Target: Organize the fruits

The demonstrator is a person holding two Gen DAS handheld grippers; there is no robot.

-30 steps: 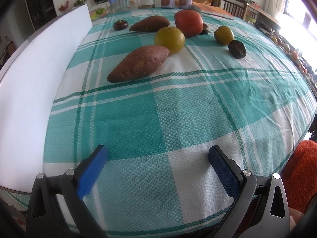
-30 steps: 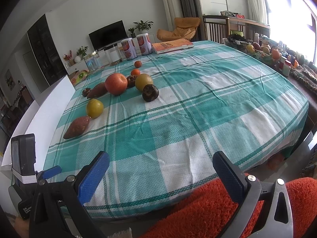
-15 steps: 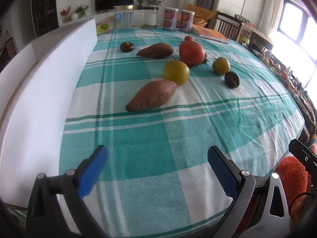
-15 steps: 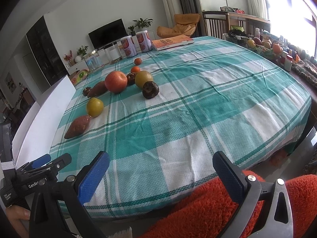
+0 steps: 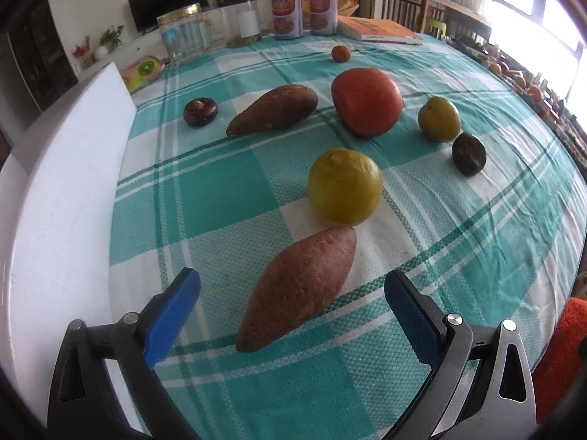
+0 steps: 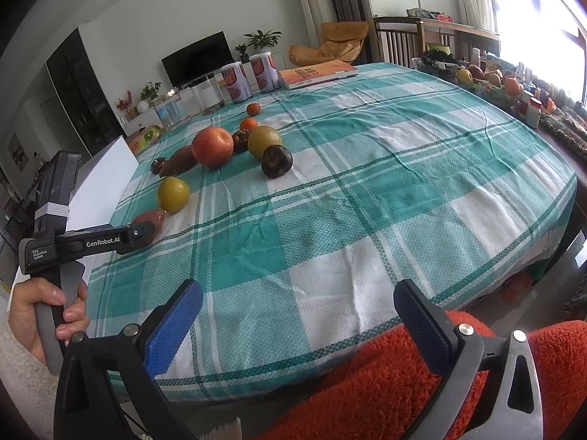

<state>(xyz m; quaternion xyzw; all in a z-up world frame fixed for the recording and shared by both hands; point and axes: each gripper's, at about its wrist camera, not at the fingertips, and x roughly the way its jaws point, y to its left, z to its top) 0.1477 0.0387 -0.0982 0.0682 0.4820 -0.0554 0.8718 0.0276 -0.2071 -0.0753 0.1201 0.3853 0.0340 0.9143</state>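
Your left gripper (image 5: 291,302) has its jaws wide, the near sweet potato (image 5: 299,286) lying between them on the surface (image 5: 220,190). Your right gripper (image 6: 297,324), jaws wide, holds nothing.

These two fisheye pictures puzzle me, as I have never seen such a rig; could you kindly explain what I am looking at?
No robot here: a person holds a two-finger gripper in each hand, each carrying a camera that looks along its blue fingers. One picture is from the left gripper, open above the near sweet potato and gripping nothing. The other is from the right gripper, open and empty by the table's edge; it also shows the left hand on its handle. On the checked tablecloth lie a red apple, two yellow-green fruits, a second sweet potato, dark round fruits and small oranges.
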